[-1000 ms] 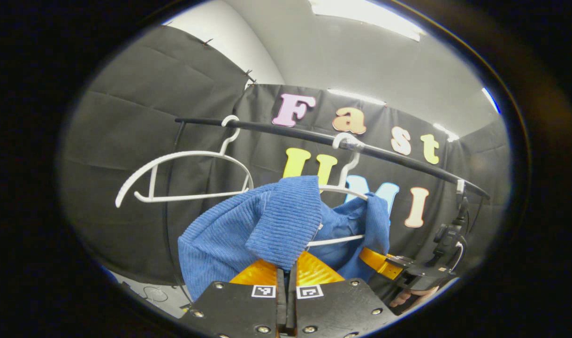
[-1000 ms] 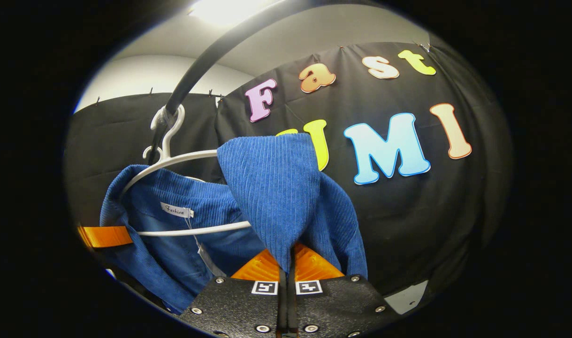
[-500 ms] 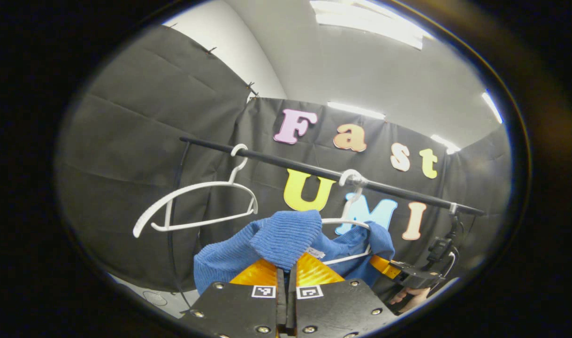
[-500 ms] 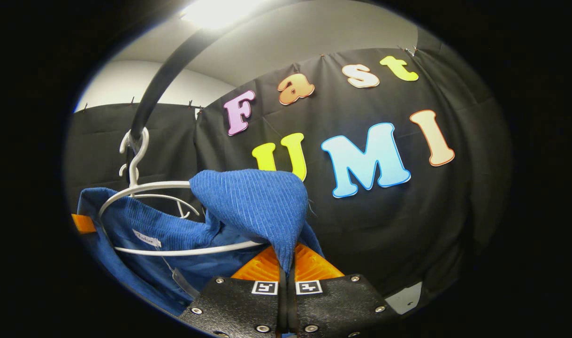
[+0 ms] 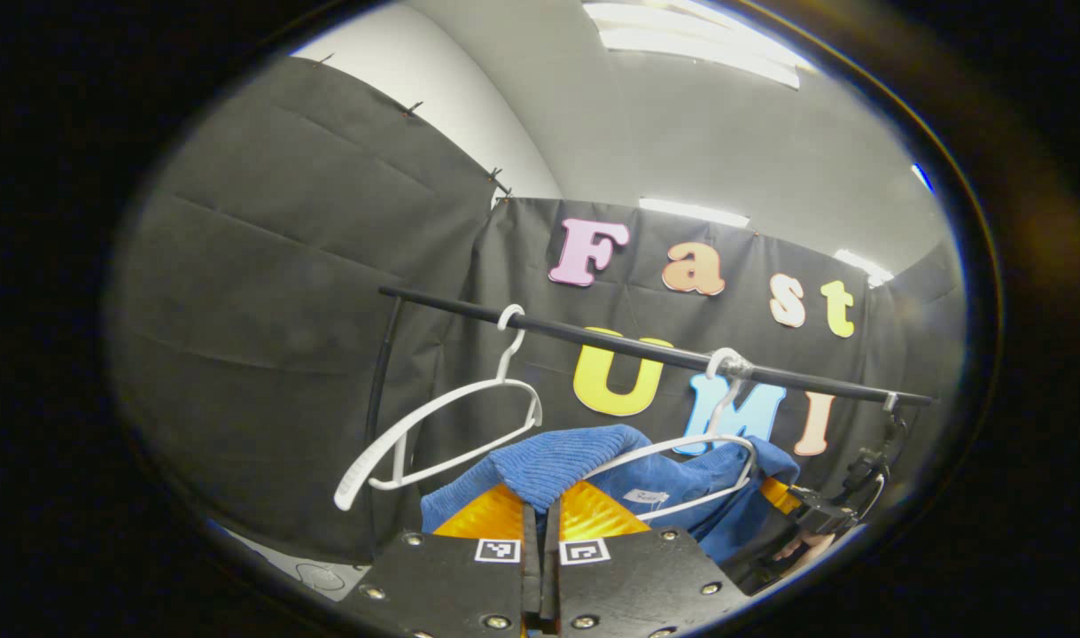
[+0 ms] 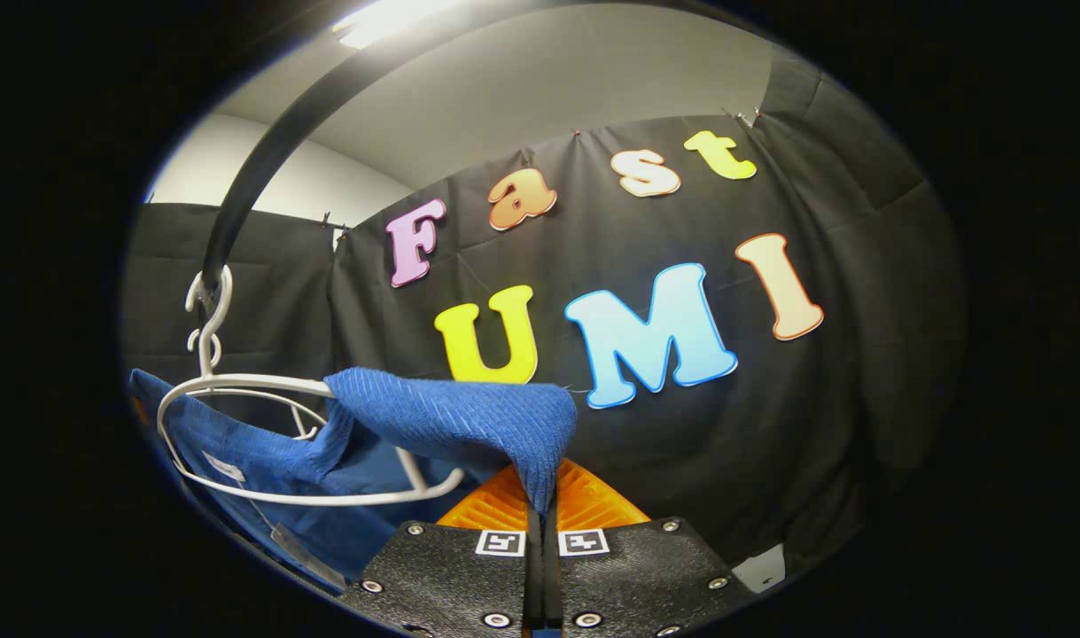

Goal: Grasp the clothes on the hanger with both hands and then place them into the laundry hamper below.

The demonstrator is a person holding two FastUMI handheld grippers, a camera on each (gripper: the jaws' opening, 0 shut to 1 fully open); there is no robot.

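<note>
A blue ribbed garment (image 5: 557, 461) hangs slack between my two grippers, partly draped over a white hanger (image 5: 690, 447) on the black rail (image 5: 628, 346). My left gripper (image 5: 541, 518) is shut on one shoulder of it. In the right gripper view the same blue garment (image 6: 451, 421) folds over the white hanger (image 6: 238, 390), and my right gripper (image 6: 541, 509) is shut on its other shoulder. The right gripper (image 5: 801, 514) and the hand holding it also appear at the lower right of the left gripper view.
An empty white hanger (image 5: 442, 425) hangs on the rail to the left of the garment. The rail's upright post (image 5: 380, 372) stands at its left end. The black cloth wall is close behind. A strip of pale floor (image 5: 309, 576) lies below.
Both grippers have pulled back and down with the garment; the rail and hangers now sit farther off, and the cloth has slid lower and flatter over the hanger.
</note>
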